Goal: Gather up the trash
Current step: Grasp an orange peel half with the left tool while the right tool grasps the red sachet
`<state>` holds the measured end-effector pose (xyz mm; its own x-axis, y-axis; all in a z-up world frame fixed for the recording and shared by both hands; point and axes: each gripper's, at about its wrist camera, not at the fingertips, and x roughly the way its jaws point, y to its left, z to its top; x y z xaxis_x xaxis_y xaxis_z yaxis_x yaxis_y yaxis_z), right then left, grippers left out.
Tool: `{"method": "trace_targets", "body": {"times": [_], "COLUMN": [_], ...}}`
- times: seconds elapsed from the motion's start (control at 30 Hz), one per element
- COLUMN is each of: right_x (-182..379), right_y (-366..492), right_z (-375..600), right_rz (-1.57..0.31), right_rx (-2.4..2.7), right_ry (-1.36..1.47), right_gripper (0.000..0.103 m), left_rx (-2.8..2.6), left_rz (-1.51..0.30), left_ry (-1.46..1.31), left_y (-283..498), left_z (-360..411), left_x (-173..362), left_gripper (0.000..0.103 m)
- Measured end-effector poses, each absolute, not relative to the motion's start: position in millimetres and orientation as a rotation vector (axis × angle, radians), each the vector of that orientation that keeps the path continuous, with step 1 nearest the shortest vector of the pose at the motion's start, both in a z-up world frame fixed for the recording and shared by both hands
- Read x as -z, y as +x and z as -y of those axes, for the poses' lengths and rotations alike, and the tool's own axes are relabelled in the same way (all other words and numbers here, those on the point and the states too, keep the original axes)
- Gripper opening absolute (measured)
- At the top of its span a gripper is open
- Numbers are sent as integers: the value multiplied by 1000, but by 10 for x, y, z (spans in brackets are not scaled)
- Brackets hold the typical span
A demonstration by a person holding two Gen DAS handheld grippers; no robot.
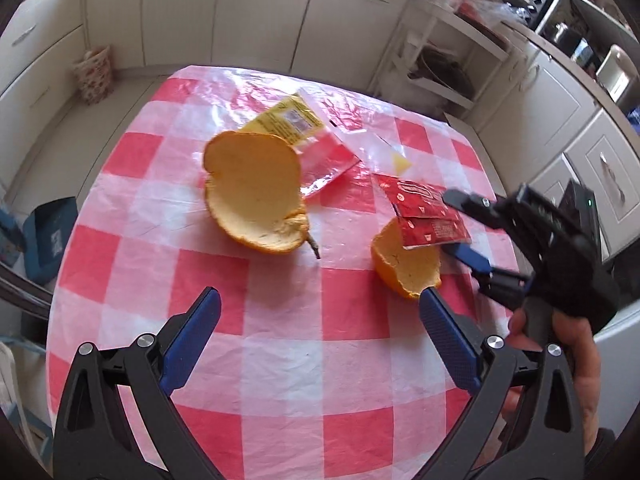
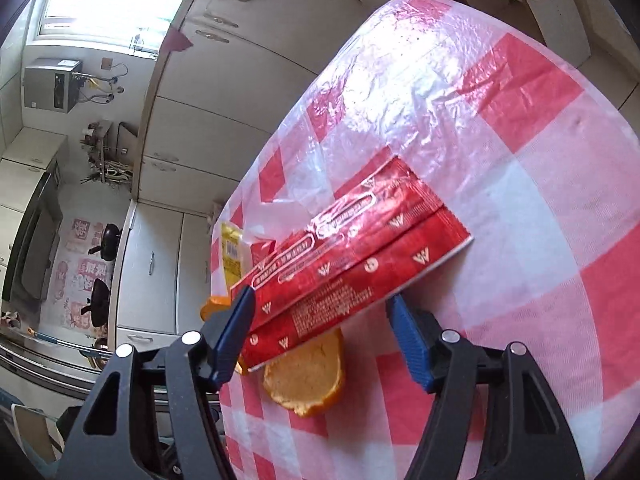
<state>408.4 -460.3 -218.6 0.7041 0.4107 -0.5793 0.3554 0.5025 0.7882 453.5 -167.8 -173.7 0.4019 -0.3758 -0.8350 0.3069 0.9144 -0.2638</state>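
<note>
On the red-and-white checked tablecloth [image 1: 280, 320] lie a large orange peel [image 1: 252, 192], a smaller orange peel [image 1: 404, 268], a red wrapper [image 1: 428, 212], a yellow-and-red packet [image 1: 304, 132] and a clear plastic film [image 1: 360, 120]. My left gripper [image 1: 320, 316] is open and empty above the cloth, near the small peel. My right gripper [image 2: 320, 312] is open with its jaws on either side of the red wrapper [image 2: 352, 264], which rests partly on the small peel [image 2: 308, 376]. It shows in the left wrist view [image 1: 456, 224] too.
White kitchen cabinets [image 1: 240, 12] stand behind the table. A white shelf unit [image 1: 444, 64] and a cluttered counter [image 1: 560, 28] are at the back right. A floral bag [image 1: 94, 74] sits on the floor at the left. A blue chair cushion [image 1: 48, 236] is beside the table.
</note>
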Motion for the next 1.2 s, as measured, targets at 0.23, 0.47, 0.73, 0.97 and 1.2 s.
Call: {"method": "trace_targets", "body": {"times": [0.23,0.47,0.73,0.97,1.2], "right_x": [2263,1633,1706,2196,2226], "right_y": [4063,3807,3819,4011,4207], "right_z": [4793,5041,5074,4894,4602], "right_rz": [-783,-606,-751,-896,-920], "right_rx": [-43,-14,-15,-49,-20], "right_ry": [1178,1042,975,1156,1052], "right_gripper": [6,5,15,42,36], "left_rx": [458,486,461,511,529], "left_rz": [-1120,-1146,-1119,-1177,-1194], "left_ry": [-77,-91,-52,-36,29], "left_y": [4728,4894,4873,4818,4734], "left_z": [1891,2247,2525,2329,1959], "left_x": [1856,2019,2118,2079,1997], "left_gripper": [95,95,61,12,11]}}
